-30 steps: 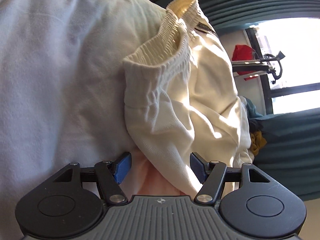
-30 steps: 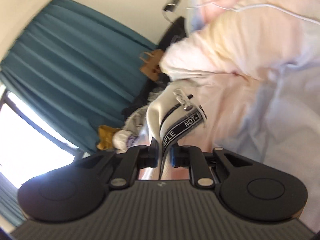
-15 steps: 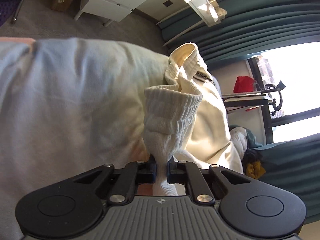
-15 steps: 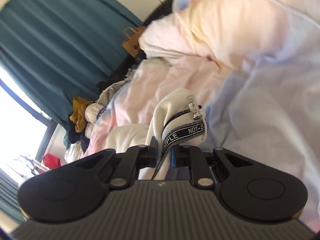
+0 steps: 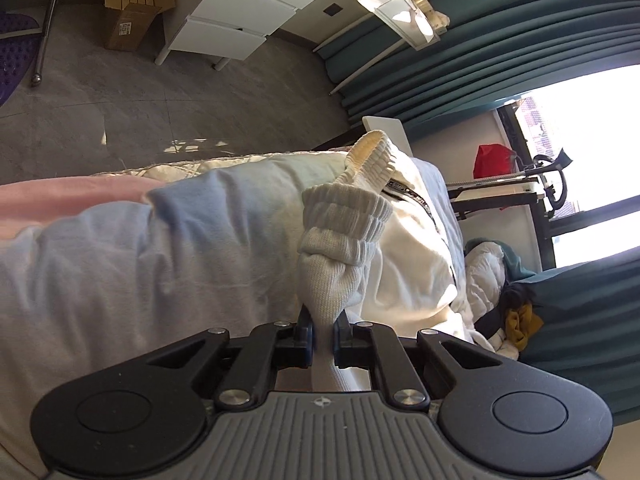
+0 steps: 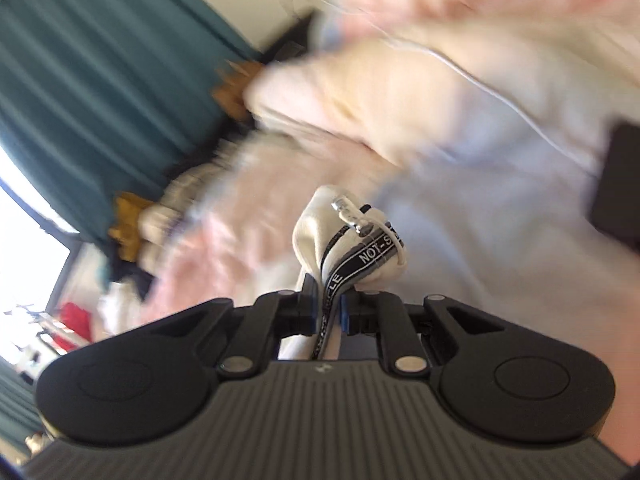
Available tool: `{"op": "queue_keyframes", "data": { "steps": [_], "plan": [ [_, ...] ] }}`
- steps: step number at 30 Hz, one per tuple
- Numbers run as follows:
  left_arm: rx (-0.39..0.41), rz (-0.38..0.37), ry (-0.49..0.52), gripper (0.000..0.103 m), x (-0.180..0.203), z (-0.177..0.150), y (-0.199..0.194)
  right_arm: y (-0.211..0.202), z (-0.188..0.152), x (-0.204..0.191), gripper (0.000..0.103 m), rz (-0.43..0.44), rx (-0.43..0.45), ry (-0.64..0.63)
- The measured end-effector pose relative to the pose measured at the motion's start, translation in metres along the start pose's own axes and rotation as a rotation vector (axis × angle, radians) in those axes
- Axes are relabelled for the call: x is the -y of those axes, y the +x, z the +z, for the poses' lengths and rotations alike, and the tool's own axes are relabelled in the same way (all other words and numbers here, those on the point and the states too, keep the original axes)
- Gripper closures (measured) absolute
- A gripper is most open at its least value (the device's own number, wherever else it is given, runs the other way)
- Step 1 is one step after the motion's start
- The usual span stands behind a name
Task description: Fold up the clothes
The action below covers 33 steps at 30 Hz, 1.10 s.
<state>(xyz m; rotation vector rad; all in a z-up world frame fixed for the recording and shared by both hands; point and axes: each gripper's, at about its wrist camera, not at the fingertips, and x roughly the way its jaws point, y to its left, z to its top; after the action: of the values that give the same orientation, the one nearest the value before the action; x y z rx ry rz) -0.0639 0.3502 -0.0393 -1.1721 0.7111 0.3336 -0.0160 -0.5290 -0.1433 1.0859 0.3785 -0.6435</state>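
Over bed point(image 5: 100, 264), cream garment point(image 5: 404, 248) lifted off pale duvet. Left tongs point(image 5: 323, 330) clamped on ribbed cuff point(image 5: 344, 216). Right tongs point(image 6: 329, 312) pinched tight on zipper edge with black lettered tape point(image 6: 360, 258). Right view motion-blurred.

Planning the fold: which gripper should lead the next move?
Left, probably. The left gripper pinches the ribbed cuff in a steady view; the right gripper clamps the zipper edge, view blurred.
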Motion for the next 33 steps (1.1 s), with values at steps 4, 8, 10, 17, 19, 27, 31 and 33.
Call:
{"op": "queue_keyframes", "data": {
  "steps": [4,8,10,17,19,27,31,33],
  "plan": [
    [-0.025,0.014,-0.02,0.094,-0.022,-0.002,0.009,0.0,-0.001,0.037,0.077,-0.011,-0.08,0.158],
    [-0.024,0.001,-0.019,0.093,-0.034,-0.002,0.012,-0.017,-0.003,0.049,0.063,0.013,-0.068,0.207],
    [-0.024,-0.003,-0.026,0.093,-0.037,-0.002,0.014,-0.029,-0.004,0.05,0.053,0.02,-0.038,0.22],
    [-0.015,-0.001,-0.012,0.093,-0.041,-0.005,0.016,-0.06,-0.001,0.038,0.038,0.005,0.13,0.129],
    [-0.015,-0.001,-0.009,0.093,-0.041,-0.005,0.017,-0.062,0.0,0.029,0.038,0.021,0.144,0.079],
    [-0.021,-0.007,-0.014,0.093,-0.045,-0.003,0.025,-0.016,0.003,0.017,0.073,-0.043,-0.023,-0.022],
    [-0.032,-0.007,-0.041,0.093,-0.045,0.0,0.027,-0.004,0.006,0.003,0.097,-0.074,-0.024,-0.09],
    [-0.04,-0.016,-0.061,0.093,-0.043,0.003,0.027,-0.002,0.011,-0.014,0.097,-0.044,-0.025,-0.107]
  ]
}}
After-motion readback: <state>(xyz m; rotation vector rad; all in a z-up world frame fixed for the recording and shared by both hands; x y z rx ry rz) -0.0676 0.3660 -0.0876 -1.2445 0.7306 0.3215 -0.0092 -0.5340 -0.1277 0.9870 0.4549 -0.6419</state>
